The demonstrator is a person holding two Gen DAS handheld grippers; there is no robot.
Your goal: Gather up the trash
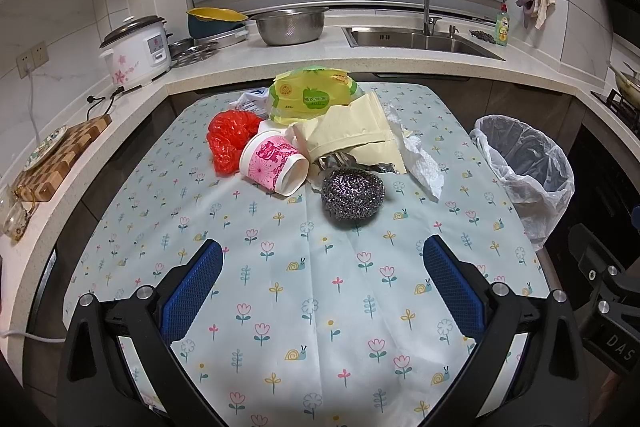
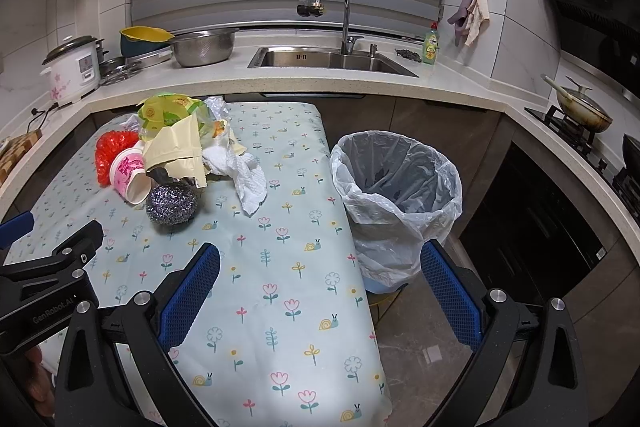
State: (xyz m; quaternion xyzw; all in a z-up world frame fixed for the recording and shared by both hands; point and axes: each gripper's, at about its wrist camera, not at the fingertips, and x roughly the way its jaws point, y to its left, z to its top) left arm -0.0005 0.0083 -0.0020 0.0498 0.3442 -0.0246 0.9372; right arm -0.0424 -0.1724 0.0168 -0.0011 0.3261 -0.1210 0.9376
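Nothing had gone into the lined bin [image 2: 396, 187] yet as far as you could see; it stood beside the table's [image 1: 320, 307] right edge. Your heap was untouched at the far end: yellow bags [image 1: 352, 131], white tissue [image 1: 420, 163], red mesh [image 1: 228, 139], pink cup [image 1: 276, 163], steel scourer [image 1: 352, 193]. Your left gripper [image 1: 322, 287] and right gripper [image 2: 320, 287] both gaped wide, holding nothing.

The yellow paper bag [image 1: 352, 135] hides part of the green packet [image 1: 312, 95] and the crumpled foil [image 1: 352, 163] beneath it. The bin [image 2: 396, 187] bottom is unseen. Print on the soap bottle [image 2: 431, 45] is too small to read.
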